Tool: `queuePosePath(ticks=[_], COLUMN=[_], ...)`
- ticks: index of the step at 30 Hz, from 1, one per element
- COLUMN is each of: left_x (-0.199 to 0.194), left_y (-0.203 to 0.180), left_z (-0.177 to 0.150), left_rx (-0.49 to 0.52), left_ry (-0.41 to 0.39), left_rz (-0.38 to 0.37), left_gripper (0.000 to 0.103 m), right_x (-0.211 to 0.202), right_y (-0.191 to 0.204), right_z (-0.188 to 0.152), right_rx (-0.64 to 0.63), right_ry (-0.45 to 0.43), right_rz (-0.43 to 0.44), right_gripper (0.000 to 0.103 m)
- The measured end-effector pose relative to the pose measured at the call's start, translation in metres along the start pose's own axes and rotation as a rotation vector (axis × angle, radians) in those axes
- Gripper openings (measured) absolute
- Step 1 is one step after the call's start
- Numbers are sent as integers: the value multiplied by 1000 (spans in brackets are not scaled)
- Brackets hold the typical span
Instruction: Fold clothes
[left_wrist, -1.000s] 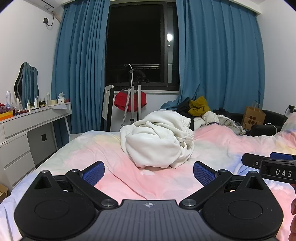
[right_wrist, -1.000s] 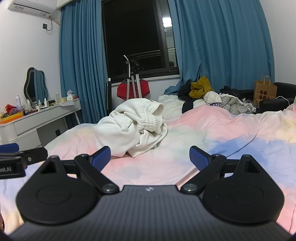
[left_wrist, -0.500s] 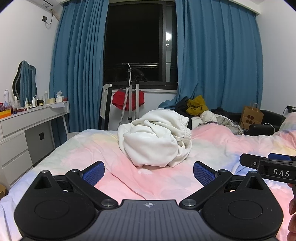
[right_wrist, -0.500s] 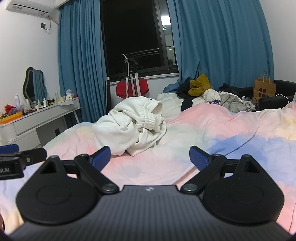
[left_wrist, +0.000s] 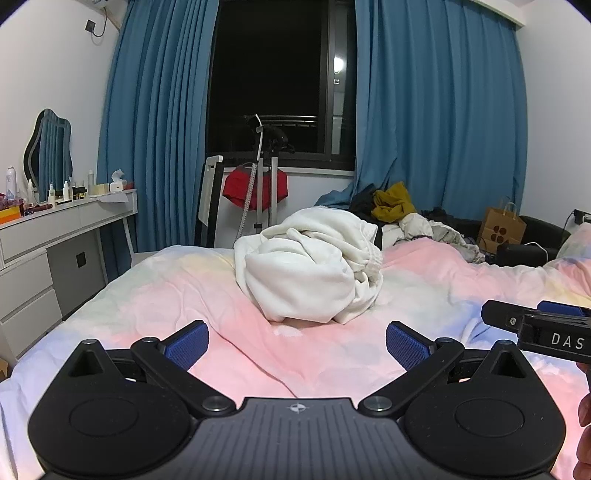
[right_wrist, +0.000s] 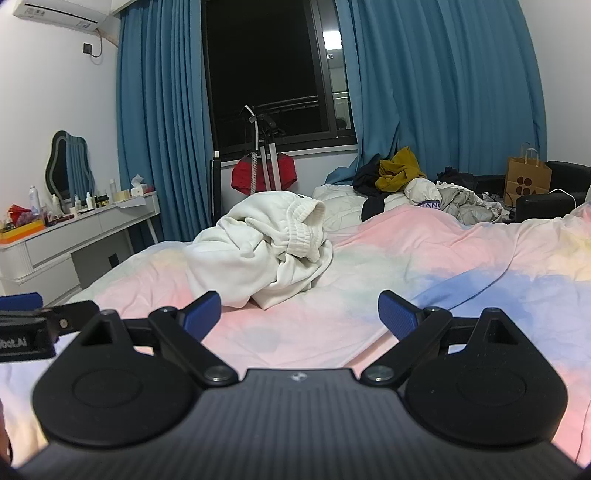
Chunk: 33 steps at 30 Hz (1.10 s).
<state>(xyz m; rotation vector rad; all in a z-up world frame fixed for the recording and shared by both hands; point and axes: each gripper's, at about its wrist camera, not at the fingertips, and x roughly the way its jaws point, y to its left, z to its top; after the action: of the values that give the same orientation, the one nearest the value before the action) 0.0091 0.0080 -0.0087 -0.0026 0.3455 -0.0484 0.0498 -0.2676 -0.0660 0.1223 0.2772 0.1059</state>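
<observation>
A crumpled white garment with ribbed cuffs (left_wrist: 310, 266) lies in a heap on the pastel bed cover (left_wrist: 184, 295). It also shows in the right wrist view (right_wrist: 258, 254). My left gripper (left_wrist: 297, 345) is open and empty, held low over the bed a short way in front of the heap. My right gripper (right_wrist: 299, 314) is open and empty, also short of the heap and to its right. The right gripper's side shows in the left wrist view (left_wrist: 539, 328). The left gripper's side shows in the right wrist view (right_wrist: 33, 325).
A pile of mixed clothes (right_wrist: 413, 188) lies at the far side of the bed. A white dresser with bottles and a mirror (left_wrist: 55, 229) stands at the left. A stand with a red cloth (left_wrist: 258, 188) is by the window. A paper bag (right_wrist: 526, 181) is at the right.
Both grippers have tilted slightly; the heap sits a little higher in both views. Nothing was grasped and the jaws stayed open.
</observation>
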Motion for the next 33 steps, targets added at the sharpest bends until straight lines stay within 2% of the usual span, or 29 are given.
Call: queuePosePath(ticks=[6,13,17,23,30,33], left_x=[9,68,134,254,401,448], left_y=[-1,-25,-61,-116,-168,-185], left_z=[-2,23,54,94,128,129], left_rx=[19,103,233,363,477,550], left_ry=[14,55,43,62,122,160], left_rz=[-27,-49,-41,-19,42,128], left_gripper=[103,103,102,100,97,81], right_x=[-1,0,14,51,94,106], right_y=[-1,-13,-22,-37,-66,-72], right_z=[1,3,-2,-12,-32,-42], right_rx=[-4,19,3,32,136,164], right_ry=[11,-5,-10,3,86,121], right_rz=[-43,-126,-188,-241,-237,-226], right_gripper=[93,94,94,94,94,94])
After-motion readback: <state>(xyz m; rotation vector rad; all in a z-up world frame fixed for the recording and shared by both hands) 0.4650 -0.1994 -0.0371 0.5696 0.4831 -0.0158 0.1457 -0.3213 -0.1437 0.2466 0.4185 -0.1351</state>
